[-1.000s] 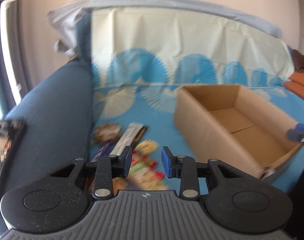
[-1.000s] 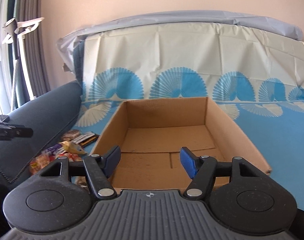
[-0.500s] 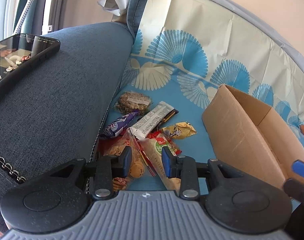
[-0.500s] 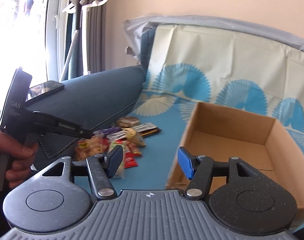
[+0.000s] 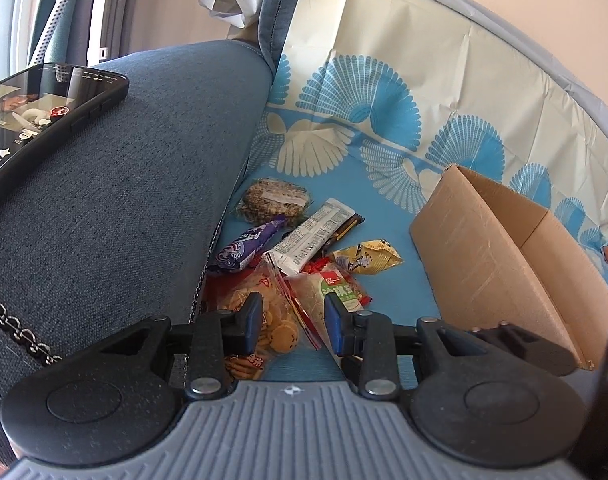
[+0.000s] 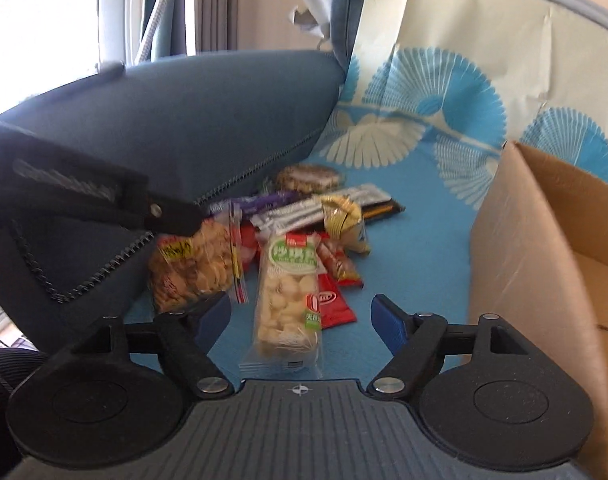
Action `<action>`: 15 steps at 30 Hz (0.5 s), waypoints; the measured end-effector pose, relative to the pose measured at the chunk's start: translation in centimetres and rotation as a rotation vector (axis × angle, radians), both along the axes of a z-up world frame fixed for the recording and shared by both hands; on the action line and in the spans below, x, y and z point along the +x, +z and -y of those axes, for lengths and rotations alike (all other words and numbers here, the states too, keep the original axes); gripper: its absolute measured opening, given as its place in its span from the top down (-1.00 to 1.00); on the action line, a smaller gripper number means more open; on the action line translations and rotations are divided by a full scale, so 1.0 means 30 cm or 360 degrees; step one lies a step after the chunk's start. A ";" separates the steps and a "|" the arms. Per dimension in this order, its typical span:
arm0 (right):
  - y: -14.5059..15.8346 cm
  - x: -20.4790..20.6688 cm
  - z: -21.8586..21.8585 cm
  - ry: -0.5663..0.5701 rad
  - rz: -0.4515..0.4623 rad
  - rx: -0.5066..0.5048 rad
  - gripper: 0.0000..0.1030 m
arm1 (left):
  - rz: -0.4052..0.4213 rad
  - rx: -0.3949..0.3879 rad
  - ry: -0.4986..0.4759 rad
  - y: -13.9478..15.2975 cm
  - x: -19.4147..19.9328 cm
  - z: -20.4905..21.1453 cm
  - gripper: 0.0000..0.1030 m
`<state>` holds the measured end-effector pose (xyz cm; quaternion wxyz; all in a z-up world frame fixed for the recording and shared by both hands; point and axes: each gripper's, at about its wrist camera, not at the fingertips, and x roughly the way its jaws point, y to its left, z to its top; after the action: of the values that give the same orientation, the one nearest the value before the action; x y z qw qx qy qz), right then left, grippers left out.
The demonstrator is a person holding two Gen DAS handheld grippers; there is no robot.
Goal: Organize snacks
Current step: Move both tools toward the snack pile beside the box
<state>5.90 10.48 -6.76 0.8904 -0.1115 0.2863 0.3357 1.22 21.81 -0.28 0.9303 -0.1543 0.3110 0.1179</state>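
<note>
The snacks lie in a loose heap on the blue patterned cover (image 5: 376, 184) of the sofa seat, tucked against the dark blue armrest (image 5: 115, 184). Half a second ago the right wrist view took in the heap from farther off, with the box filling its right half; now the heap sits close in front and the clear pack of pale puffs with a green label (image 6: 289, 296) lies lengthwise between the pads of the right hand-held gripper (image 6: 301, 318). Its jaws are opening and stand wide, touching nothing. The left wrist view is unchanged over that half second.

In the heap, a bag of small round biscuits (image 5: 263, 316) lies nearest the armrest, with a purple wrapper (image 5: 245, 246), a white bar wrapper (image 5: 314, 236), a round oat cookie in clear wrap (image 5: 273, 200) and a yellow crumpled packet (image 5: 368, 260) beyond it. A red packet (image 6: 334, 300) lies beside the puff pack. The open cardboard box (image 5: 500, 256) stands to the right of the heap, apart from it, a strip of bare cover between.

The left hand-held gripper (image 5: 291, 322) hangs just above the biscuit bag, its jaws narrow and gripping nothing. In the right wrist view its black body reaches in from the left over the same bag. A phone (image 5: 43, 108) rests on top of the armrest.
</note>
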 end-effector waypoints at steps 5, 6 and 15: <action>-0.028 0.030 -0.031 0.0070 -0.0078 -0.0043 0.00 | -0.0005 0.0001 -0.0001 -0.001 0.005 0.000 0.27; -0.031 0.027 -0.030 0.0079 -0.0085 -0.0055 0.11 | -0.0003 -0.0001 -0.0001 -0.001 0.005 0.000 0.27; 0.027 -0.061 0.062 0.0139 -0.0016 -0.0124 0.29 | -0.0005 -0.0006 0.0028 0.000 0.003 0.000 0.27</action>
<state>4.07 8.61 -5.94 0.8684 -0.1567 0.2986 0.3636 1.31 21.80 -0.26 0.9285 -0.1586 0.3113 0.1259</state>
